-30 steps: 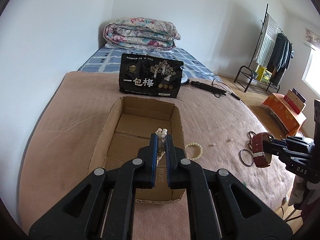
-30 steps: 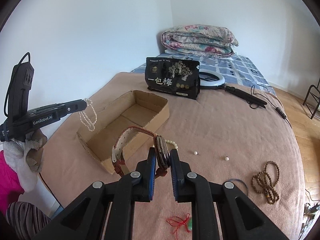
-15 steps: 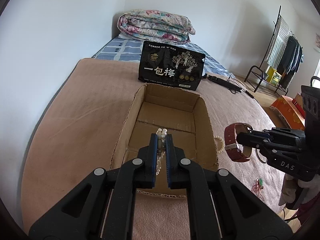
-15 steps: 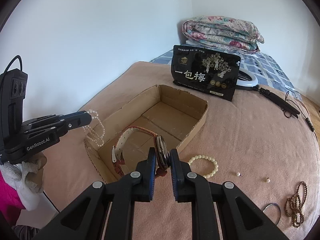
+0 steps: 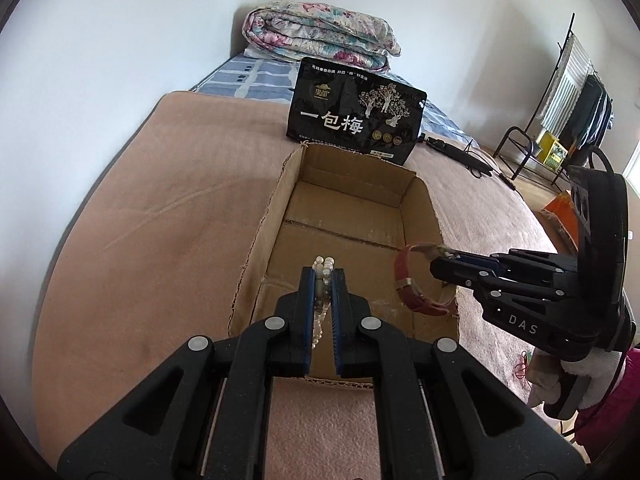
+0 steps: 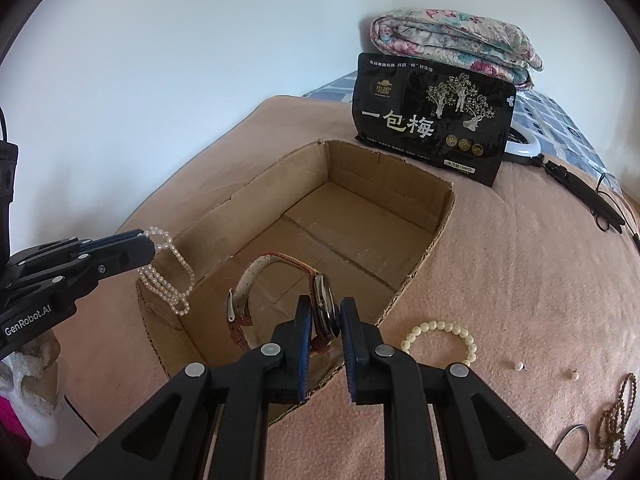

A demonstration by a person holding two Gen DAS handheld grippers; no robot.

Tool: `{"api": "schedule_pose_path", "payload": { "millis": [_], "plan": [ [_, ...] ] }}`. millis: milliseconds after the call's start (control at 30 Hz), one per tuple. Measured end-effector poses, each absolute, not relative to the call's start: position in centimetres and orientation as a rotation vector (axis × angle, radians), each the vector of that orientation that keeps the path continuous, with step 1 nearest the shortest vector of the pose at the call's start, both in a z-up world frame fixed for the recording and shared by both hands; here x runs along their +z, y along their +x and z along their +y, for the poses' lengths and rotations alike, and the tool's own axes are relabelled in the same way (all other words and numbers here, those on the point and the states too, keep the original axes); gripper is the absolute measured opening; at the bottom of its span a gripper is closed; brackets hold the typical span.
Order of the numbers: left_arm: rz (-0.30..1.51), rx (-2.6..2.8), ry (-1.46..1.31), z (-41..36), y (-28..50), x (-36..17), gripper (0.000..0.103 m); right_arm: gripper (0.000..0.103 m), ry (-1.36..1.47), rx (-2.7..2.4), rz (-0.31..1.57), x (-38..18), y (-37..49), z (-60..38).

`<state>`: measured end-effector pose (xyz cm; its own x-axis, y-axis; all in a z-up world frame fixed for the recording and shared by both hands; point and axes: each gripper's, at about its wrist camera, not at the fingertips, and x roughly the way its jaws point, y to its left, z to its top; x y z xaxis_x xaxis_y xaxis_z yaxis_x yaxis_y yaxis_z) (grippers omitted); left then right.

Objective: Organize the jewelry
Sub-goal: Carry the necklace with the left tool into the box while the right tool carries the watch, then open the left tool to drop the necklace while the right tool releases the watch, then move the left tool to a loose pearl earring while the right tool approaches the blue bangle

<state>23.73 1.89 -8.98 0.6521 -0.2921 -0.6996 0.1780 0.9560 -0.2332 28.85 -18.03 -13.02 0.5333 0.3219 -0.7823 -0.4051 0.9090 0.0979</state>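
An open cardboard box (image 5: 276,200) (image 6: 436,232) lies on the pink blanket. My left gripper (image 5: 323,276) (image 6: 146,242) is shut on a pearl necklace (image 5: 323,266) (image 6: 168,280), held over the box's near end. My right gripper (image 6: 325,308) (image 5: 440,258) is shut on a red-strapped wristwatch (image 6: 322,304) (image 5: 408,288), held over the box's near right corner. A cream bead bracelet (image 6: 440,340), two loose pearls (image 6: 519,366), a brown bead string (image 6: 618,420) and a metal ring (image 6: 572,436) lie on the blanket to the right of the box.
A black snack bag (image 5: 356,116) (image 6: 432,116) stands behind the box. A folded floral quilt (image 5: 320,44) lies at the back by the wall. A ring light and cables (image 6: 568,184) lie at back right. A clothes rack (image 5: 568,92) stands beyond the bed.
Both grippers have moved toward the box. The watch and the pearl necklace now hang over its near end. Both grips are unchanged.
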Motion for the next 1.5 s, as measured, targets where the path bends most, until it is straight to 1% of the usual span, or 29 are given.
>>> {"api": "schedule_pose_path", "payload": {
  "millis": [33, 67, 167, 200, 267, 300, 333, 467, 600, 667, 733, 867, 933, 1000, 1067, 1167, 1200, 1233, 1267, 1300, 1333, 1433, 1467, 1500],
  "plan": [
    [0.823, -0.265, -0.147, 1.9, 23.6, -9.0, 0.005, 0.026, -0.097, 0.43, 0.909, -13.1, 28.9, -18.1],
    [0.825, -0.261, -0.146, 1.8, 23.6, -9.0, 0.005, 0.029, -0.093, 0.433, 0.908, -13.1, 28.9, -18.1],
    [0.83, -0.255, -0.146, 1.8, 23.6, -9.2, 0.007, 0.031, -0.1, 0.431, 0.896, -12.7, 28.6, -18.2],
    [0.83, -0.252, -0.148, 1.8, 23.6, -9.2, 0.009, 0.031, -0.102, 0.43, 0.892, -12.6, 28.5, -18.2],
    [0.825, -0.254, -0.151, 1.8, 23.6, -9.2, 0.025, 0.035, -0.102, 0.425, 0.884, -12.3, 28.3, -18.4],
    [0.823, -0.255, -0.152, 1.8, 23.5, -9.1, 0.027, 0.04, -0.102, 0.422, 0.88, -12.1, 28.2, -18.5],
    [0.82, -0.256, -0.154, 1.8, 23.4, -9.1, 0.027, 0.043, -0.102, 0.419, 0.874, -12.0, 28.1, -18.6],
    [0.815, -0.253, -0.157, 1.7, 23.1, -8.8, 0.027, 0.044, -0.103, 0.409, 0.862, -11.3, 27.5, -19.2],
    [0.801, -0.251, -0.162, 1.6, 22.6, -8.2, 0.027, 0.05, -0.096, 0.397, 0.844, -10.6, 26.9, -20.0],
    [0.795, -0.254, -0.158, 1.4, 22.4, -7.9, 0.027, 0.052, -0.092, 0.391, 0.835, -10.1, 26.6, -20.5],
    [0.789, -0.258, -0.151, 1.2, 22.1, -7.5, 0.027, 0.059, -0.092, 0.382, 0.825, -9.7, 26.2, -21.0],
    [0.765, -0.264, -0.134, 0.5, 21.6, -6.6, 0.027, 0.066, -0.095, 0.361, 0.801, -8.8, 25.2, -22.2],
    [0.752, -0.271, -0.132, 0.1, 21.2, -6.0, 0.027, 0.073, -0.096, 0.347, 0.785, -8.2, 24.7, -23.1],
    [0.74, -0.278, -0.126, -0.4, 20.9, -5.5, 0.027, 0.078, -0.094, 0.333, 0.77, -7.6, 24.1, -24.0],
    [0.728, -0.286, -0.11, -1.1, 20.6, -5.1, 0.027, 0.081, -0.087, 0.319, 0.756, -7.0, 23.5, -25.1],
    [0.722, -0.308, -0.096, -2.2, 20.2, -4.5, 0.027, 0.081, -0.068, 0.292, 0.733, -6.1, 22.8, -27.0],
    [0.722, -0.32, -0.092, -2.7, 20.1, -4.4, 0.028, 0.085, -0.061, 0.279, 0.725, -5.8, 22.6, -27.8],
    [0.722, -0.332, -0.088, -3.1, 20.0, -4.3, 0.035, 0.089, -0.052, 0.264, 0.717, -5.5, 22.3, -28.6],
    [0.718, -0.344, -0.084, -3.6, 19.8, -4.1, 0.044, 0.09, -0.041, 0.25, 0.705, -5.2, 22.0, -29.5],
    [0.712, -0.355, -0.081, -4.0, 19.7, -3.9, 0.047, 0.091, -0.029, 0.238, 0.694, -4.9, 21.7, -30.3],
    [0.708, -0.366, -0.077, -4.5, 19.5, -3.8, 0.048, 0.091, -0.018, 0.227, 0.688, -4.6, 21.4, -31.2],
    [0.71, -0.399, -0.068, -6.2, 19.3, -3.4, 0.048, 0.093, 0.006, 0.187, 0.679, -4.0, 20.5, -34.0],
    [0.711, -0.413, -0.069, -6.8, 19.3, -3.4, 0.048, 0.095, 0.014, 0.172, 0.675, -3.8, 20.1, -34.9],
    [0.713, -0.424, -0.067, -7.4, 19.3, -3.3, 0.048, 0.1, 0.022, 0.156, 0.671, -3.7, 19.7, -35.8]
  ]
}}
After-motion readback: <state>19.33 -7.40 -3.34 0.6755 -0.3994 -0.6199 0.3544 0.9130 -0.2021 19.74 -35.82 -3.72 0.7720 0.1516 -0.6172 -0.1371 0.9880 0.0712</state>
